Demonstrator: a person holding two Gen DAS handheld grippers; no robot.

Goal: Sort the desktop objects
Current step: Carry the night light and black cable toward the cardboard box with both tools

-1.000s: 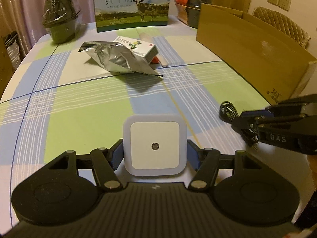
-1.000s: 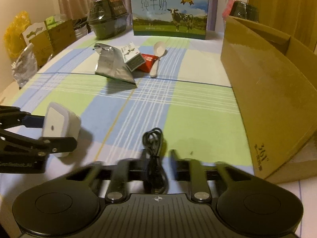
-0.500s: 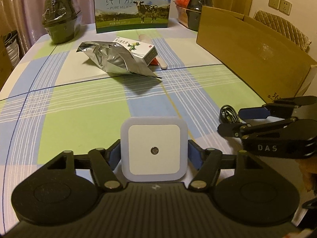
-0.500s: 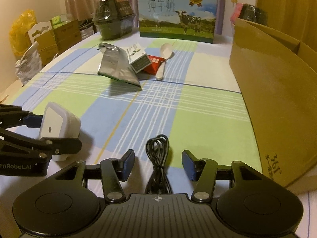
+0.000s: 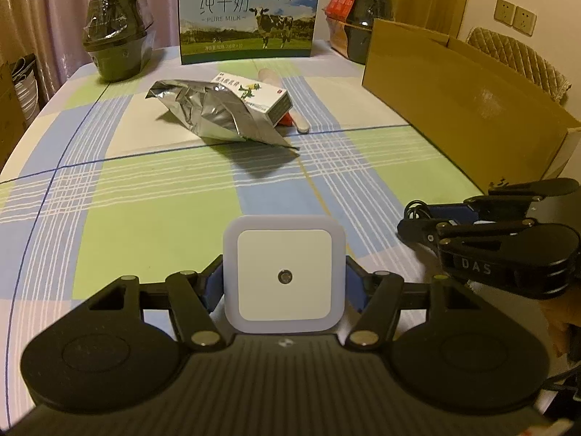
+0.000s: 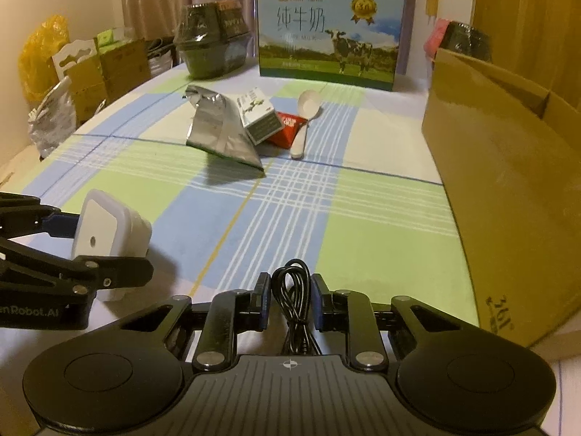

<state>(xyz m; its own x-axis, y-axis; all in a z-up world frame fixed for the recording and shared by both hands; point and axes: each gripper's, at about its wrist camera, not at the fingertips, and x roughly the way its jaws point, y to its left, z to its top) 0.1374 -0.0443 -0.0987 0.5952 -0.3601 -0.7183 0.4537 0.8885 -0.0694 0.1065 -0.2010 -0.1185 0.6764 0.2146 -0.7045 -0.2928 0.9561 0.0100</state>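
The left hand-held gripper (image 5: 284, 285) pinches a white square night light (image 5: 284, 279) by its two sides, face toward the camera; its back and plug are hidden in the left view, and in the right view its lower part is cut off by the finger in front. The right hand-held gripper (image 6: 289, 301) has just been closing, and its jaws now stand close either side of a coiled black cable (image 6: 292, 283); whether the pads press the coil or only flank it is hard to tell. The cable's near end runs out of sight under the gripper body. In the left view only a small loop of it shows past the right gripper's fingers.

Further off on the checked tabletop (image 6: 381, 225) lie a crumpled foil bag (image 5: 218, 116), a small carton (image 5: 256, 96) leaning on it, a red packet (image 6: 287, 129) mostly hidden behind the carton, and a white spoon (image 6: 305, 120). A cardboard box (image 6: 508, 181) stands at the right edge, its inside not visible, its far end cut off by the frame
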